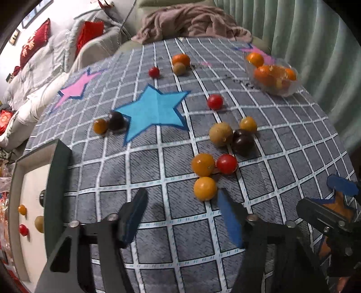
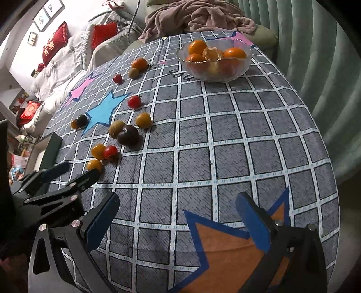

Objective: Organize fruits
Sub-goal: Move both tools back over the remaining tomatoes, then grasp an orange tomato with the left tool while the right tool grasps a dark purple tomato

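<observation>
Small fruits lie loose on the checked grey tablecloth (image 1: pixel 158 248): yellow tomatoes (image 1: pixel 204 188), red tomatoes (image 1: pixel 226 164), a dark plum (image 1: pixel 243 142) and a brownish kiwi (image 1: pixel 220 134). My left gripper (image 1: pixel 180 202) is open and empty, its right finger just beside the nearest yellow tomato; it also shows in the right wrist view (image 2: pixel 74 171). A glass bowl (image 2: pixel 244 64) holds oranges (image 2: pixel 234 53) at the far right. A dark box (image 1: pixel 57 180) at the left holds three small fruits. My right gripper (image 2: pixel 178 223) is open and empty over the orange star (image 2: pixel 225 254).
More fruits lie farther off: an orange (image 1: pixel 181 59), a red tomato (image 1: pixel 154 72) and a dark fruit (image 1: pixel 116 120) by the blue star (image 1: pixel 153 110). A pink blanket (image 1: pixel 191 20) and a sofa with red cushions (image 1: pixel 33 45) stand beyond the table.
</observation>
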A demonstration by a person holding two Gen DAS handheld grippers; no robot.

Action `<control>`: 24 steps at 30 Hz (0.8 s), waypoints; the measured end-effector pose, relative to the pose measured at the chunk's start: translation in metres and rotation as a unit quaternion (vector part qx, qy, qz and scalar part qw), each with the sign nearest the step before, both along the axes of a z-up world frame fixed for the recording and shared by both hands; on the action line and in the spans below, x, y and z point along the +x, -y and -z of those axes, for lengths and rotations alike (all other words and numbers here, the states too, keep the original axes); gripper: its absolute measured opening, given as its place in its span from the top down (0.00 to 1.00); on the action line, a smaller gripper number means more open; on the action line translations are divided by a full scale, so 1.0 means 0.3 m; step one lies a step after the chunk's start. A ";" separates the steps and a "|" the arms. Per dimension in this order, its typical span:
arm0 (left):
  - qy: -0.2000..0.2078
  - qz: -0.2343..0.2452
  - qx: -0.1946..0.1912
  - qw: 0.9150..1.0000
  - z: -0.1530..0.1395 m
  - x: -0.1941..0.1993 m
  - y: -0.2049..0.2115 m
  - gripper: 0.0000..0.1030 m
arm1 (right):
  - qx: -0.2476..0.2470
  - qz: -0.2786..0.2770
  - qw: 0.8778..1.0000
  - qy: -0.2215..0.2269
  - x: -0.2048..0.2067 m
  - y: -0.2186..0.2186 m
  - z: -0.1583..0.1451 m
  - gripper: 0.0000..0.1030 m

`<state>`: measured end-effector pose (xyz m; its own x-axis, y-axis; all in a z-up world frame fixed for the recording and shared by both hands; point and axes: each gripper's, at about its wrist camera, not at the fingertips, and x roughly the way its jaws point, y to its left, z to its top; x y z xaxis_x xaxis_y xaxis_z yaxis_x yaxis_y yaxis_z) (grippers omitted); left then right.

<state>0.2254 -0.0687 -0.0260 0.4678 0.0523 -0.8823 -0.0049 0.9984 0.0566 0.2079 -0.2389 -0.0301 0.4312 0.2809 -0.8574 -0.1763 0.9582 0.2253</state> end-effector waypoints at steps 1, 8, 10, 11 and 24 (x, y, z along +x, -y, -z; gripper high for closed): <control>-0.002 -0.002 -0.001 1.000 0.008 0.004 0.000 0.37 | 0.002 0.000 1.000 0.000 0.003 0.000 -0.001 0.00; 0.005 -0.002 -0.009 1.000 0.012 0.017 0.004 0.45 | 0.010 -0.013 1.000 0.006 0.046 -0.043 -0.002 0.00; 0.006 -0.010 -0.016 1.000 0.012 0.024 -0.007 0.46 | 0.013 -0.010 1.000 0.008 0.067 -0.051 0.001 0.00; 0.005 -0.014 -0.021 1.000 0.013 0.029 -0.014 0.46 | 0.019 -0.011 1.000 0.006 0.081 -0.055 0.004 0.00; 0.022 -0.001 -0.032 0.999 0.012 0.035 -0.012 0.77 | 0.015 -0.060 0.998 0.015 0.164 -0.189 0.017 0.22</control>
<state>0.2359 -0.0651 -0.0295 0.5065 -0.0029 -0.8622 -0.0084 0.9999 -0.0084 0.2570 -0.1820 -0.0350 0.4191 0.3580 -0.8344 -0.2966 0.9225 0.2469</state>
